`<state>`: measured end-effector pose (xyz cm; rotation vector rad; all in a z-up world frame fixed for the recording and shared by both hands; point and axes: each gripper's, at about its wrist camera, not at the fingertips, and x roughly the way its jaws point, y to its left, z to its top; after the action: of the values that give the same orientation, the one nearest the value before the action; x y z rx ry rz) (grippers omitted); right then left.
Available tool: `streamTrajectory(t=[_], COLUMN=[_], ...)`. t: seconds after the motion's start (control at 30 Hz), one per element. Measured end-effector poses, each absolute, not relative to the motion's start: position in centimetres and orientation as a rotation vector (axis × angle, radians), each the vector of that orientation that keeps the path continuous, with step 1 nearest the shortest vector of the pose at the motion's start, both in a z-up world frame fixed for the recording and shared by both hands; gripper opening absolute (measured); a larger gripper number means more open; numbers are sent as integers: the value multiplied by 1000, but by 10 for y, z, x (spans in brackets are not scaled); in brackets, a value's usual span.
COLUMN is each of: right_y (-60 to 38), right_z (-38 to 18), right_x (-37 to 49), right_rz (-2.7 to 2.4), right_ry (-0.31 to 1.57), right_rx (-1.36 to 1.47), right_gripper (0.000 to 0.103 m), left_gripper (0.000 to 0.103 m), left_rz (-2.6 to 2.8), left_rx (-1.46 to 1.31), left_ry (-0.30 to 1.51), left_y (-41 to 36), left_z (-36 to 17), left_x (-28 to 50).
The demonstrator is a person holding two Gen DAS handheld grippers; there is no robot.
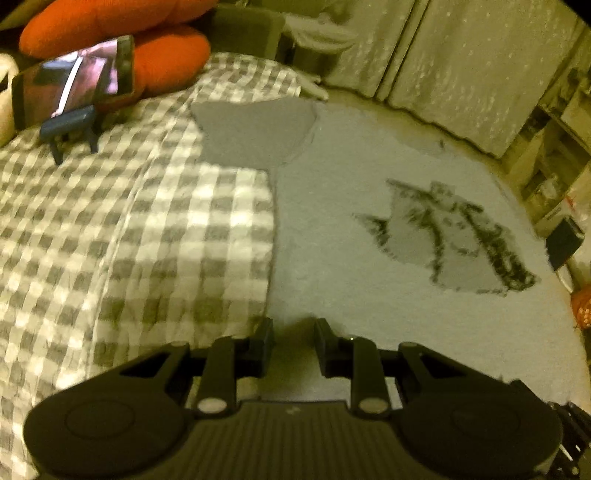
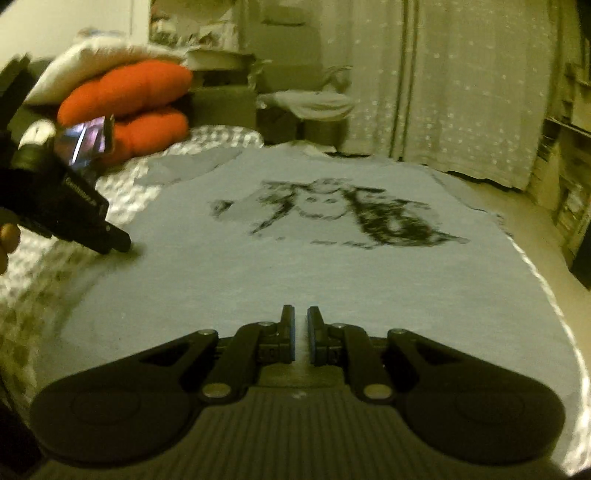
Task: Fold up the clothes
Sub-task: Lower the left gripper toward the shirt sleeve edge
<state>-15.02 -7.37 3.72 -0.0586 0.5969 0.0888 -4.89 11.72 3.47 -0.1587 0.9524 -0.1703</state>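
We are observing a grey T-shirt [image 2: 295,258] lying spread flat, print upward, on a bed with a checked cover [image 1: 110,240]. The left tongs [image 1: 293,332] are standing spread at its hem edge, pinching nothing. The right tongs [image 2: 301,314] are hovering over the cloth, narrowly parted and empty. Orange cushions [image 2: 140,103] are sitting beyond.

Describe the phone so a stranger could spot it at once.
Start at the checked bedcover, left of the grey T-shirt. Near its far end lie orange cushions. The phone leans against them on a small blue stand; it is the only thing with a glowing screen.
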Motion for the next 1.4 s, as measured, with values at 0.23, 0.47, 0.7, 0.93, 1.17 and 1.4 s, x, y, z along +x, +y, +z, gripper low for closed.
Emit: streamTrajectory(t=[0.23,0.47,0.7,0.93,1.17,1.4], right_y=[-60,-40,-10,11,23,33], right_z=[32,32,32,33,32,34], right_x=[-138,-128,-129,-131,-131,-136], right_rz=[81,109,182,238,270,320], right_ry=[598,598,576,565,558,554], right_rx=[-76,-65,-87,-101,-102,-103], right_gripper=[13,14,16,16,16,16], left_gripper=[25,25,25,25,25,25], left_rz=[-156,-145,-144,-149,-99,-44], left_rx=[-168,-192,-267,-290,-340,-428], left_ry=[951,957,945,948,962,977], left_y=[120,123,134,135,150,174], left_z=[37,38,44,45,43,37], left_x=[-50,-44,-41,-34,-18,-2])
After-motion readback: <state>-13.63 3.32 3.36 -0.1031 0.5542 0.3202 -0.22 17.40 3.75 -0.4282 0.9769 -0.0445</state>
